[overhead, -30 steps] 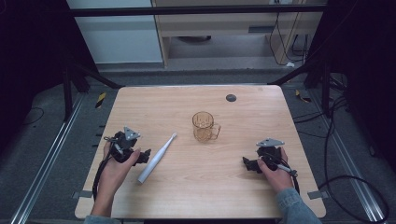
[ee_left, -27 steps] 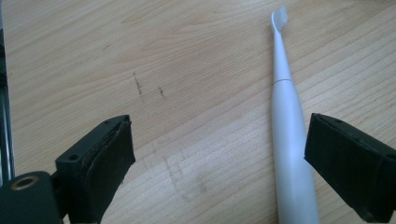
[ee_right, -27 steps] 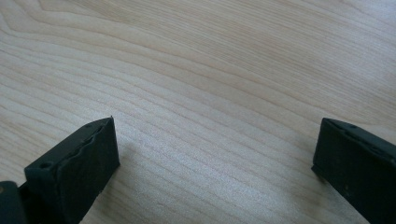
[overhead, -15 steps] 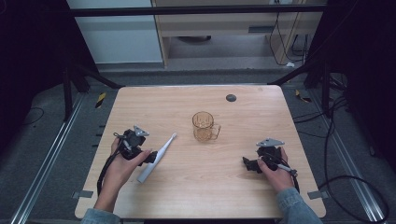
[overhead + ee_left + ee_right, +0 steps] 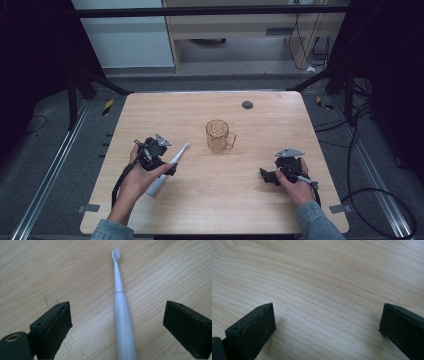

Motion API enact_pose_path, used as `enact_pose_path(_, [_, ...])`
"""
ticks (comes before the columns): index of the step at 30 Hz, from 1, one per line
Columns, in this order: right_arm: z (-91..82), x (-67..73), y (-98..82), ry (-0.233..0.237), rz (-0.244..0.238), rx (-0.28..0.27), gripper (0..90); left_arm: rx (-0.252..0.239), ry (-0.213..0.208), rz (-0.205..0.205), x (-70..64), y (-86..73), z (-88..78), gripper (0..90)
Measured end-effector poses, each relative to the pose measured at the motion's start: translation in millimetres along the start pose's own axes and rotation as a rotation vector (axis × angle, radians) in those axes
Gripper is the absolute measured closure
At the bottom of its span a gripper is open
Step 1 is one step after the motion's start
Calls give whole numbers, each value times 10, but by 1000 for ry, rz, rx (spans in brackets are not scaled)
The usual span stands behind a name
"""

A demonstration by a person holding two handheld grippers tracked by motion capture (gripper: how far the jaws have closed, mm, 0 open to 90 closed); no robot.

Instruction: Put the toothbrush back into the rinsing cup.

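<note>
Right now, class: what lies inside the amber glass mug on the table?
The mug is see-through and appears empty, showing just its own base. The toothbrush lies outside it on the table, between the left gripper jaws.

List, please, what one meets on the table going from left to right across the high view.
Left gripper → toothbrush → glass mug → right gripper.

white toothbrush (image 5: 122, 315), amber cup (image 5: 219, 136), pale wood-grain table (image 5: 210, 200)
</note>
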State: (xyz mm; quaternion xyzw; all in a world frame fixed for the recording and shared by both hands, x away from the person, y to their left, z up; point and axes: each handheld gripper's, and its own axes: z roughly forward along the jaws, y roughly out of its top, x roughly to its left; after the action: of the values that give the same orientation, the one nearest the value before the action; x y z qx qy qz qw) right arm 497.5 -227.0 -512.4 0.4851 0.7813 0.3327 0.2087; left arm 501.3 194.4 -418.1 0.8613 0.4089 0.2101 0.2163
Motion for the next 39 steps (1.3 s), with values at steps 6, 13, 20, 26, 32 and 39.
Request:
enact_pose_path(6, [1,-1,0,2,0,0,3,16,-15,4,-38,49,48,88])
enact_pose_path(13, [1,-1,0,2,0,0,3,55,-36,3,-57,98,133,118])
enact_pose_path(20, [7,4,3,-8,4,-2,4,87,-57,9,-72,102,228,162])
enact_pose_path(26, [7,4,3,-8,5,-1,3,125,-66,8,-69,64,330,222])
enact_pose_path(32, [7,4,3,-8,4,-1,4,161,-71,-1,-10,13,438,305])
enact_pose_path(39, [7,4,3,-8,4,-1,3,194,-73,7,14,-28,507,376])
